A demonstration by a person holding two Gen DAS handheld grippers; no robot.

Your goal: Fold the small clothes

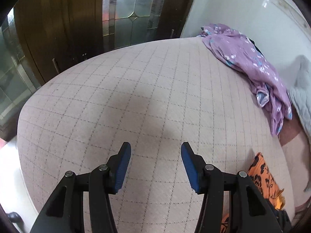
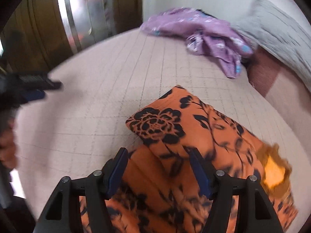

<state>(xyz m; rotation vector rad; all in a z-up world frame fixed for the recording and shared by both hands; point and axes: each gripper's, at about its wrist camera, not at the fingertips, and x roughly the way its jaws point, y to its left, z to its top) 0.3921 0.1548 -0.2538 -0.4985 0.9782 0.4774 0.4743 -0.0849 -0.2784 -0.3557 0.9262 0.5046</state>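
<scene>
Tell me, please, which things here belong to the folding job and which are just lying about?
Job:
orange floral garment, folded, beneath the open right gripper
purple floral garment, crumpled, unfolded
open left gripper, over the bare checked bedcover

Lying about:
grey quilt
wooden glass-panelled doors

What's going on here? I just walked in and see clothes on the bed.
A person holding two grippers is folding small clothes on a checked bedcover. The right gripper hangs open over an orange floral garment, which looks partly folded. The left gripper is open over bare cover. A purple floral garment lies crumpled farther back.
</scene>
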